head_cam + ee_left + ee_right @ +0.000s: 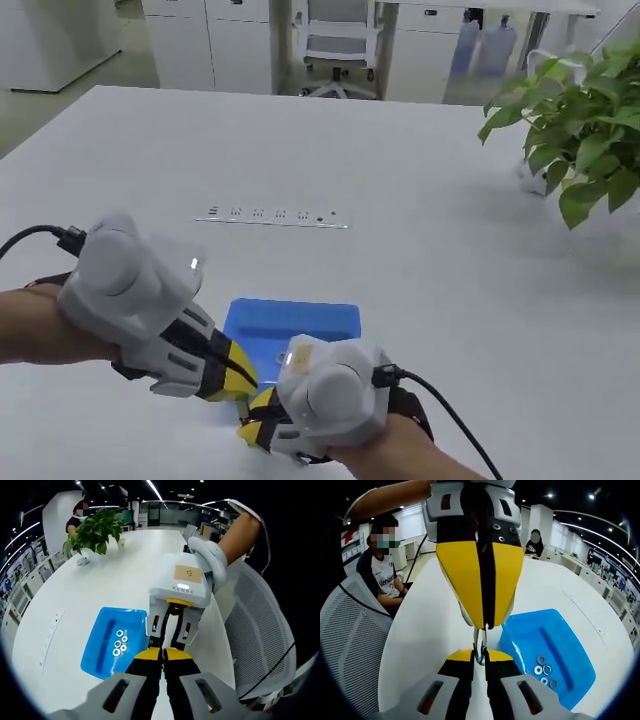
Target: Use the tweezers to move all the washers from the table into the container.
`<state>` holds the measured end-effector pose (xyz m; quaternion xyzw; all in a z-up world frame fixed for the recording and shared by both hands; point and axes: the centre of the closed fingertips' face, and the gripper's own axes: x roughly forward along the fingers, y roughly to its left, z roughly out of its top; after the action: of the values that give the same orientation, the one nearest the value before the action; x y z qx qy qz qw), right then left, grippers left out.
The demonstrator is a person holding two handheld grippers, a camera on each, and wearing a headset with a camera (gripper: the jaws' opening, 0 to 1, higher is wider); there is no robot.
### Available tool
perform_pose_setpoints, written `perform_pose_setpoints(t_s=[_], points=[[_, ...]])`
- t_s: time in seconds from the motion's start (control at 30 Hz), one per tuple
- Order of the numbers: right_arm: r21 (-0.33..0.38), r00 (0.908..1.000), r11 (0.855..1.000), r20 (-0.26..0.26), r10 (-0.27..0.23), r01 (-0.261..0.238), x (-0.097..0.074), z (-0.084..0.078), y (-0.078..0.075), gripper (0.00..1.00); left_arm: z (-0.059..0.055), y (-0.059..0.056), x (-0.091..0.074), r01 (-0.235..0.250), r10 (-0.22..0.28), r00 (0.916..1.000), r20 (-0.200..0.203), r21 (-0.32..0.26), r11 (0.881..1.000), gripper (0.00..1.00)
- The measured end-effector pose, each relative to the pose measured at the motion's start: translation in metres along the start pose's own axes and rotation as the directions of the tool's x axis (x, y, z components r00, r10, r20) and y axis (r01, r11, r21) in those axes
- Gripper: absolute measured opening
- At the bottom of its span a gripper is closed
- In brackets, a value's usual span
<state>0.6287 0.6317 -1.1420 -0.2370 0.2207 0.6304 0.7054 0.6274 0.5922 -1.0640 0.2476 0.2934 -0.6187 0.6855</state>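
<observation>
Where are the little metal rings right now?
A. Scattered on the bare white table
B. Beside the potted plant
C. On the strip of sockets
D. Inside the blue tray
D: the washers lie in a small cluster on the floor of the blue tray, as both gripper views show.

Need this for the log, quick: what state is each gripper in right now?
Left gripper: closed, holding the tweezers.
Right gripper: closed, pinching the other end of the same tweezers.
</observation>
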Motion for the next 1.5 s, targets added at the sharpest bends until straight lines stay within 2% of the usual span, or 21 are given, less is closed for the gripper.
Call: perform_pose_setpoints(t_s=[0.47, 0.83, 1.13, 1.5], points=[[-0.013, 0.9998, 1.000, 0.001, -0.021, 0.021, -0.020, 0.016, 0.000, 0.09, 0.019, -0.004, -0.016, -0.008, 0.008, 1.0000, 0.004, 0.028, 1.000, 0.05], [-0.025, 0.9991, 0.999, 0.017, -0.038, 0.038, -0.034, 0.031, -0.007, 0.09, 0.036, -0.002, -0.028, -0.016, 0.016, 0.9999, 0.001, 0.049, 0.999, 0.05], [-0.019, 0.9977, 0.998, 0.036, -0.058, 0.059, -0.043, 0.039, -0.016, 0.09, 0.048, 0.004, -0.033, -0.019, 0.019, 0.9998, 0.007, 0.066, 0.998, 0.05], [-0.014, 0.9947, 0.996, 0.046, -0.092, 0.093, -0.050, 0.046, -0.037, 0.09, 0.061, 0.018, -0.034, -0.027, 0.026, 0.9995, 0.016, 0.097, 0.995, 0.05]])
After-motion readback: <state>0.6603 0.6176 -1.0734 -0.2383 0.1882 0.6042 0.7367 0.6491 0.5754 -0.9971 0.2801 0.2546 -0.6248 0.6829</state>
